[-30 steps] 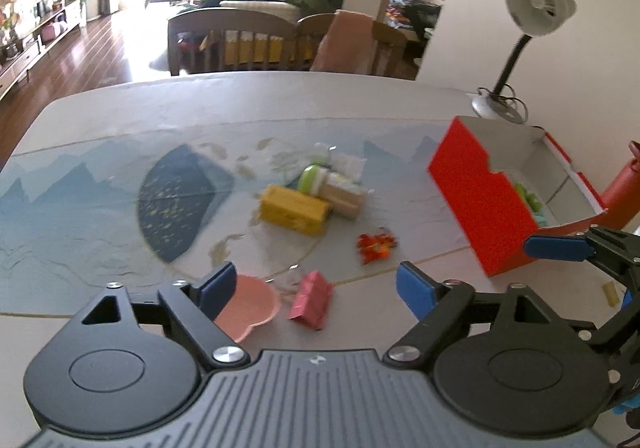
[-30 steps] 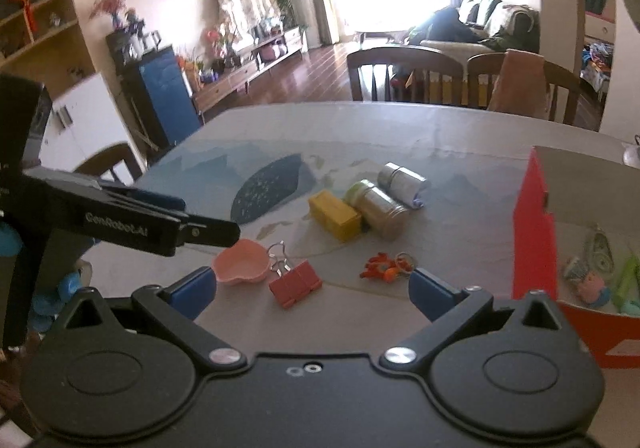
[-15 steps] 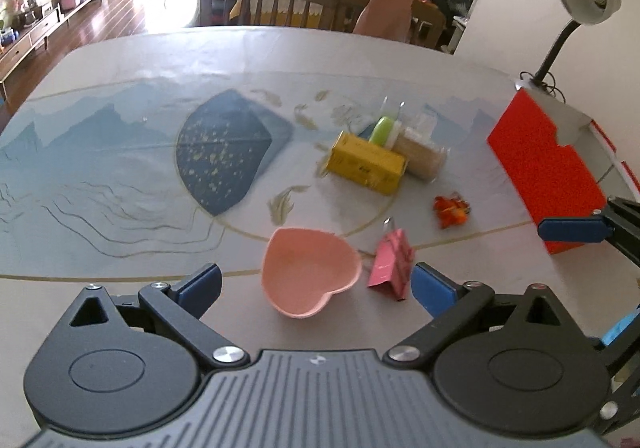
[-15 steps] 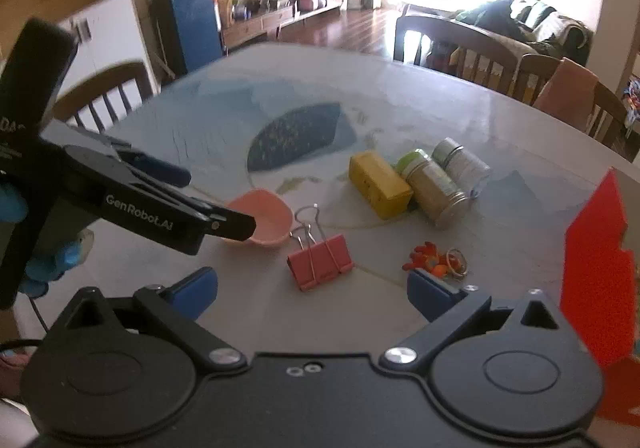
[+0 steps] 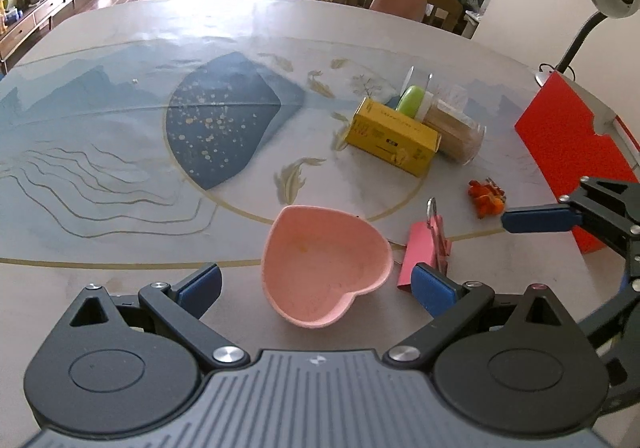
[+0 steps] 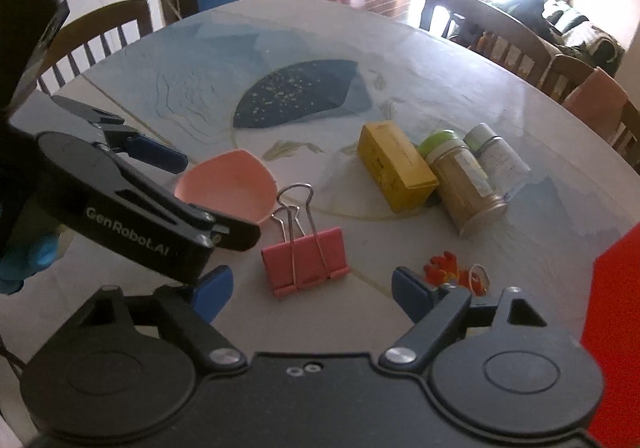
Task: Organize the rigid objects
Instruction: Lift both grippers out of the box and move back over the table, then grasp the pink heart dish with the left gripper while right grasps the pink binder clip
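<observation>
**A:** Item one, grippers?

**B:** Left gripper (image 5: 316, 286): jaws spread wide, holding nothing, one to either side of the near lobes of the heart-shaped pink dish (image 5: 326, 268). Right gripper (image 6: 312, 294): likewise spread and empty, hovering just short of the pink binder clip (image 6: 304, 262).

**A:** Where do those two lie?

**B:** Both near the table's (image 5: 120, 288) front edge, the clip just beside the dish on its right, apparently not touching.

**A:** Handling?

**B:** Dish: probably light, stiff plastic with a thin, smooth rim (likely to skid if pushed). I would pinch one wall across the rim. Clip: rigid steel body, wire handles raised and loose; best taken across the flat body, not by the wires.

**A:** Farther out?

**B:** Toward the table's middle: one yellow carton (image 5: 394, 141); against it, lying down, one green-lidded spice jar (image 6: 460, 183) and one clear jar (image 6: 500, 163). These should be firm, though the round jars may roll. Between them and the clip: one small orange keychain charm (image 6: 456, 274).

**A:** And the destination?

**B:** One red box (image 5: 572, 151) at the right edge, presumably; its contents cannot be seen.

**A:** Tally?

**B:** Dish one, clip one, carton one, jars two, charm one, box one.
</observation>
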Motion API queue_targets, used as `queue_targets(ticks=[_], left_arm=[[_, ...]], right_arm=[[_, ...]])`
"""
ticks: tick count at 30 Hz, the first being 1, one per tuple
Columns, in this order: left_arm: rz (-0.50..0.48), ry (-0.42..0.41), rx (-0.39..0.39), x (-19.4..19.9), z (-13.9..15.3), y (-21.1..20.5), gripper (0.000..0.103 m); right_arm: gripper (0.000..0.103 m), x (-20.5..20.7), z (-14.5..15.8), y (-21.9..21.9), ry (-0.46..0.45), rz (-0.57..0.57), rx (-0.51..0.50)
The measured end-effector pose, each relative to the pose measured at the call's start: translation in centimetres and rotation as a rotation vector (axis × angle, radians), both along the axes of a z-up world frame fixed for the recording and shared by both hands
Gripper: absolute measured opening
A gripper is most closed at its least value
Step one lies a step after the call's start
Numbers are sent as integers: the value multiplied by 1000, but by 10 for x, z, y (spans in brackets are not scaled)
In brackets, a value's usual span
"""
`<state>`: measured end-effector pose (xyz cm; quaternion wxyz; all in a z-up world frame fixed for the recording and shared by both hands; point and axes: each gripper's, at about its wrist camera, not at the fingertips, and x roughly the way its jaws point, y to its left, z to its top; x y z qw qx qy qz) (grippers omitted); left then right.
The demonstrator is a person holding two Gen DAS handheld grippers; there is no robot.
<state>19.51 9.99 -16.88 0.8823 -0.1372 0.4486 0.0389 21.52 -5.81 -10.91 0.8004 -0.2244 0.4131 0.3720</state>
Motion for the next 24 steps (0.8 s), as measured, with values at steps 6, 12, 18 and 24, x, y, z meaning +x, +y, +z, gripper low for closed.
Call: queue_targets(ticks=[6,12,18,24], left_arm=[[1,-11,21,5,-4,-3,101],[15,-25,44,5,-5,-6,101],[33,-38,49,3,-6,-5,99],[24,-47,44,2,-3,-8,83]], right_arm=[[75,1,-7,8,-24,77,-30],[70,6,-13,12,-7,108,-36],[58,11,-15,13,8,114,-20],[52,14,-14,10,14,91,-16]])
